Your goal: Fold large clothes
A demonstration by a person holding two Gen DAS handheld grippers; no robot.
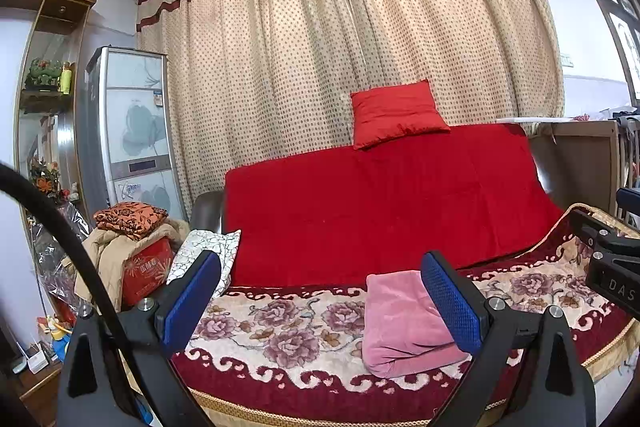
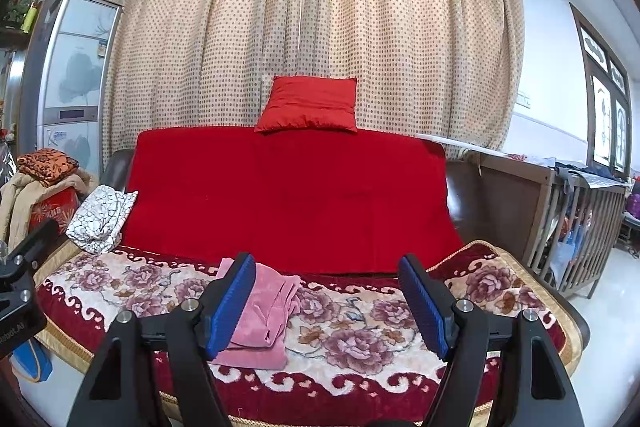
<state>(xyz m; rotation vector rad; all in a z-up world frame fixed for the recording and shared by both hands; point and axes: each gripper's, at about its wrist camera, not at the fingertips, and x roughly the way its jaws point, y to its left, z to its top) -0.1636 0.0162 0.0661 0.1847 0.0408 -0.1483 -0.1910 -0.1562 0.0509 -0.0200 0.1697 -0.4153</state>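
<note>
A folded pink garment (image 1: 404,327) lies on the floral blanket (image 1: 280,331) that covers the sofa seat. In the left wrist view it sits just behind the right blue pad, and my left gripper (image 1: 322,277) stands open over the seat with nothing between its fingers. In the right wrist view the pink garment (image 2: 266,319) lies behind the left blue pad, on the floral blanket (image 2: 360,339). My right gripper (image 2: 328,279) is open too, and it holds nothing. Both grippers hover in front of the sofa's front edge, apart from the cloth.
A red cover (image 2: 288,195) drapes the sofa back with a red cushion (image 2: 308,105) on top. A white patterned cloth (image 2: 100,219) lies at the seat's left end. Piled clothes and a red box (image 1: 140,267) stand left of the sofa; a wooden crib (image 2: 580,227) stands at the right.
</note>
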